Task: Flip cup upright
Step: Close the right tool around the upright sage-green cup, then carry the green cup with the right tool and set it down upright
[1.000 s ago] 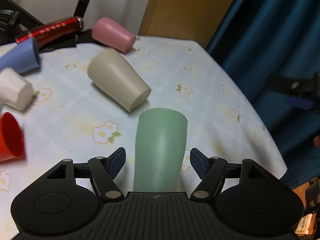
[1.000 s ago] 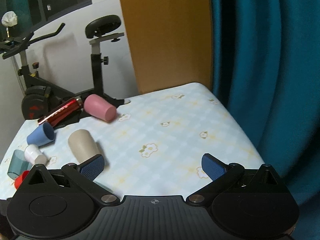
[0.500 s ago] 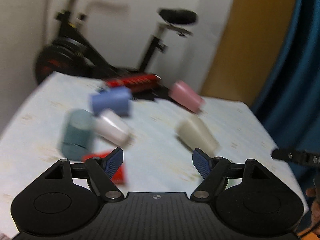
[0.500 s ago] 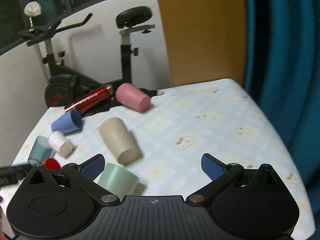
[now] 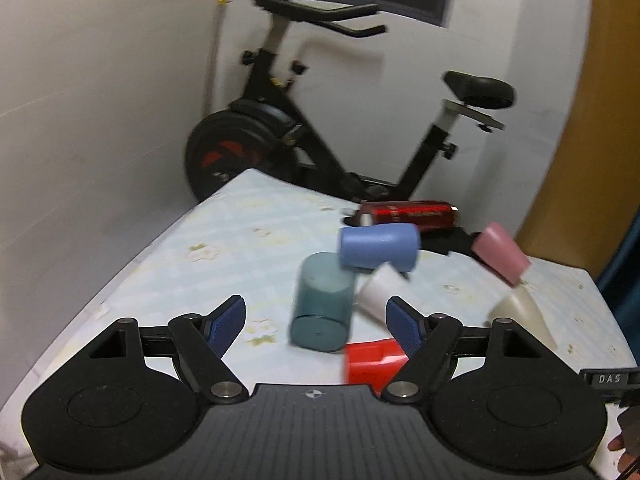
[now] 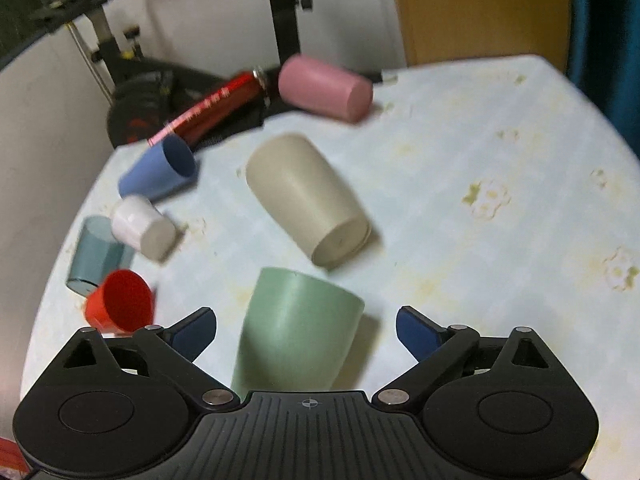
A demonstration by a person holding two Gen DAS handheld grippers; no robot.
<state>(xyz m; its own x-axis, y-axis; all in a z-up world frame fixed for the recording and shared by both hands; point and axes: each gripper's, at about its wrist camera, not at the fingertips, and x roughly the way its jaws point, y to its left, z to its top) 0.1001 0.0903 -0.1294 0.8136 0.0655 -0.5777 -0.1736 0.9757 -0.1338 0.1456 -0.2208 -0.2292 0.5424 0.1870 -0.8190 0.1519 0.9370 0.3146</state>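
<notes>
A pale green cup (image 6: 298, 312) lies on its side on the flowered tablecloth (image 6: 480, 152), between the open fingers of my right gripper (image 6: 306, 330), which does not touch it. A beige cup (image 6: 306, 200) lies on its side just beyond it. My left gripper (image 5: 316, 322) is open and empty, raised over the table's left part. Just beyond its fingers lie a teal cup (image 5: 322, 302), a white cup (image 5: 380, 294) and a red cup (image 5: 374, 362).
A blue cup (image 6: 160, 170), a white cup (image 6: 142, 226), a teal cup (image 6: 98, 254), a red cup (image 6: 120, 306) and a pink cup (image 6: 324, 86) lie on their sides. A red cylinder (image 6: 212, 106) lies at the far edge. An exercise bike (image 5: 320, 128) stands behind the table.
My left gripper has pulled away from the green cup and swung left and up. My right gripper has moved in and down over the green cup.
</notes>
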